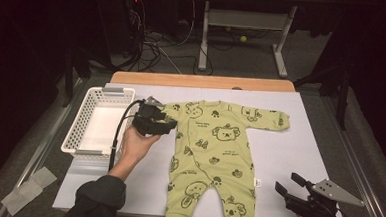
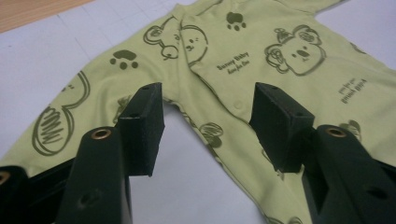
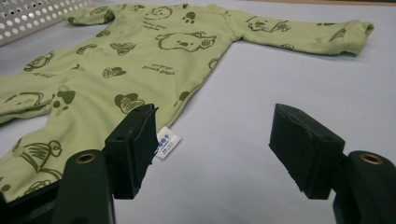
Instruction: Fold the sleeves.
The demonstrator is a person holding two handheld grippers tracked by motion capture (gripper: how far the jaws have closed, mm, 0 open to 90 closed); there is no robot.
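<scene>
The light green cotton baby romper with dark bear prints (image 1: pixel 213 154) is lying flat mid-desk, long axis running away from you, neck at the far end, legs toward you. Your left gripper (image 1: pixel 168 121) is hovering at its sleeve, fingers wide apart, holding nothing. Your right gripper (image 1: pixel 288 183) is sitting off the leg side, fingers also gaping, empty.

baby rompers: 1, green with bear prints (image 1: pixel 213 154)
sleeves on it: 2
legs on it: 2
side labels on it: 1, white (image 3: pixel 167 143)
baskets: 1, white, perforated (image 1: pixel 78 127)
grippers: 2, left gripper (image 1: pixel 166 123), right gripper (image 1: pixel 291 185)
jaws per gripper: 2
tabletops: 1 (image 1: pixel 289 143)
paper scraps on the floor: 1 (image 1: pixel 26 190)
yellow balls on the floor: 1 (image 1: pixel 243 39)
</scene>
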